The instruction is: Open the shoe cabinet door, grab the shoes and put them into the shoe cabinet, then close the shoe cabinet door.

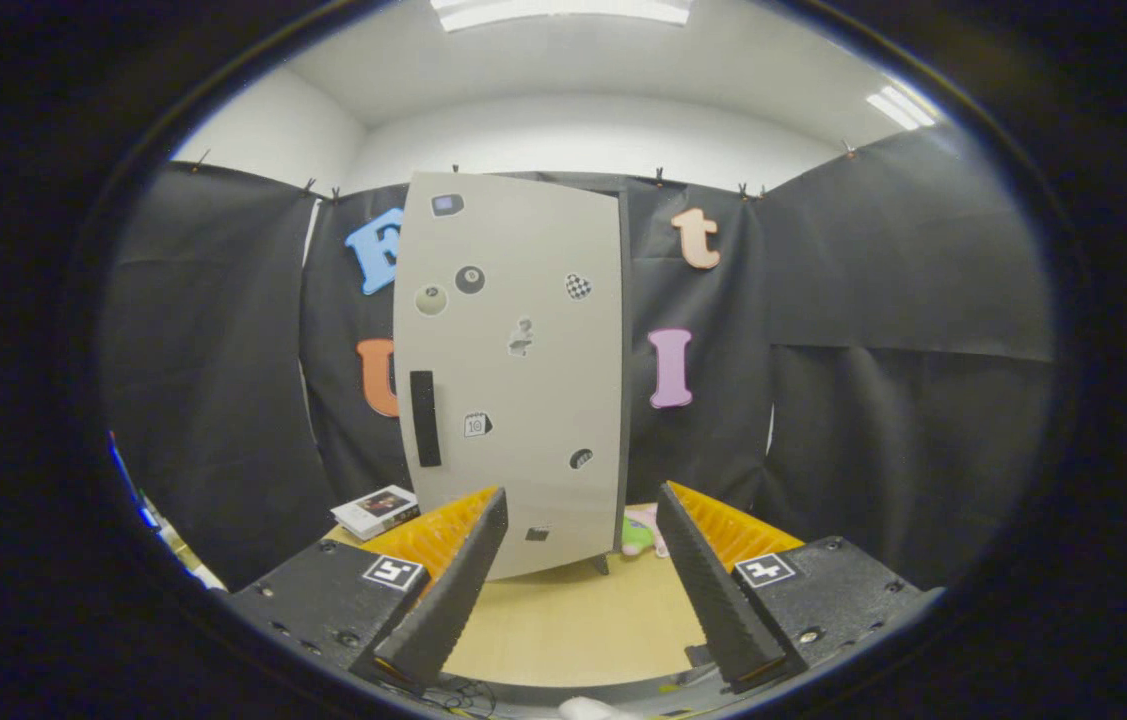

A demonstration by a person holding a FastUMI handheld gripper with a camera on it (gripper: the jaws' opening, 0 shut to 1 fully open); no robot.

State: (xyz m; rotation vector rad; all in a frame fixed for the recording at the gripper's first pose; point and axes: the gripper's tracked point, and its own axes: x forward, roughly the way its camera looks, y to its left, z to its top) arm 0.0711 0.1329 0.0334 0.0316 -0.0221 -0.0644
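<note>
your tongs (583, 575) stood open with nothing between their fingers, held low over the wooden table (573, 625). just ahead of them rose the shoe cabinet (513, 370), its pale door (523, 300) dotted with small stickers and a dark handle (424, 418) down its left side. a small box (376, 510) lay left of the cabinet's foot; something pink and green (639, 531) peeked out at its right, too hidden to name.

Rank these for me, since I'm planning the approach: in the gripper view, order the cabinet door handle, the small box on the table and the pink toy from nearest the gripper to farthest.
Gripper open, holding nothing.
1. Small box, beside the left finger.
2. Pink toy, beside the cabinet, and the cabinet door handle on the door's left: too close to call.
</note>
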